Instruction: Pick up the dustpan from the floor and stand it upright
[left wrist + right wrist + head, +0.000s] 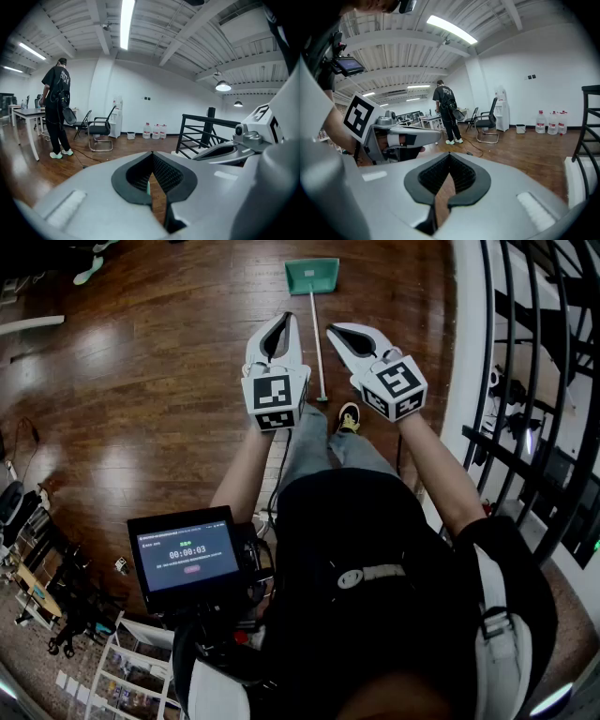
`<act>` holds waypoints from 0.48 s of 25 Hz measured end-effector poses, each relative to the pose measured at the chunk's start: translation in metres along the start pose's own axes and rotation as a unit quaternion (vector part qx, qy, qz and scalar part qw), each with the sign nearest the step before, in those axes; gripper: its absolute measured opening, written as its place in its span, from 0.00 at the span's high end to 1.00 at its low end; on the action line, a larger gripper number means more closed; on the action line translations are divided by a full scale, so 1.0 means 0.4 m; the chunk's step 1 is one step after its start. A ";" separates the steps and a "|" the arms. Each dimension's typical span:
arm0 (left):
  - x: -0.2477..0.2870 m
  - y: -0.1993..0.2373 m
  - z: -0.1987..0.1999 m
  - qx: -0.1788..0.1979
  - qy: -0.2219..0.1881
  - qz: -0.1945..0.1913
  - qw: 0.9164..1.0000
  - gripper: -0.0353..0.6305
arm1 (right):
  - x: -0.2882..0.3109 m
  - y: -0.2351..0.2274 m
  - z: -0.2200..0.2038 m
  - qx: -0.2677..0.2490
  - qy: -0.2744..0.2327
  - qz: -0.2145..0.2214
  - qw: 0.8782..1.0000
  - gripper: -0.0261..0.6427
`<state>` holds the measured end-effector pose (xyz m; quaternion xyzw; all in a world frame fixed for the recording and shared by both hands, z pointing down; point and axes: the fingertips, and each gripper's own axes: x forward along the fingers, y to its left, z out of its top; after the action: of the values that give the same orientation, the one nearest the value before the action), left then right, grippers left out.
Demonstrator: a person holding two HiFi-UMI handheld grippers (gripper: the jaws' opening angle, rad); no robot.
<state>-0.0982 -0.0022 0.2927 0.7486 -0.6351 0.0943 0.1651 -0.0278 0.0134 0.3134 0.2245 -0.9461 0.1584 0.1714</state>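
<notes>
One teal dustpan (312, 276) lies flat on the wood floor (141, 362). Its pan is at the far end, and its long thin handle runs back toward the person's shoe (349, 416), ending just short of it. In the head view the handle passes between the two grippers, which are held up in front of the person, side by side and well clear of the dustpan.

The left gripper (288, 318) has its jaws together, tips meeting, with nothing between them; only floor and a sliver of teal show through the gap behind the tips. The right gripper (332, 331) is likewise closed and empty, with only floor seen past its pads.

A black railing (525, 352) stands to the right. A small lit screen (187, 554) is mounted at the person's chest. Across the room another person (57, 112) stands by a table (23, 115), with a chair (101, 133) and water bottles (154, 131) along the white wall.
</notes>
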 end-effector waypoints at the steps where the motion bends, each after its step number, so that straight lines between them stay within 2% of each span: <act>1: 0.007 0.010 -0.007 0.006 0.000 0.003 1.000 0.92 | 0.012 -0.001 -0.008 -0.006 0.004 0.007 1.000 0.96; 7: 0.047 0.036 -0.034 0.036 -0.006 -0.009 0.999 0.92 | 0.037 -0.023 -0.075 -0.055 0.041 0.056 0.996 0.96; 12: 0.076 0.012 -0.119 0.038 0.012 0.010 0.999 0.92 | -0.017 -0.097 -0.245 -0.062 0.082 0.090 0.991 0.96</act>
<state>-0.0945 -0.0132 0.3483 0.7470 -0.6364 0.1289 0.1429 0.0213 0.0199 0.4068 0.1132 -0.9533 0.1319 0.2470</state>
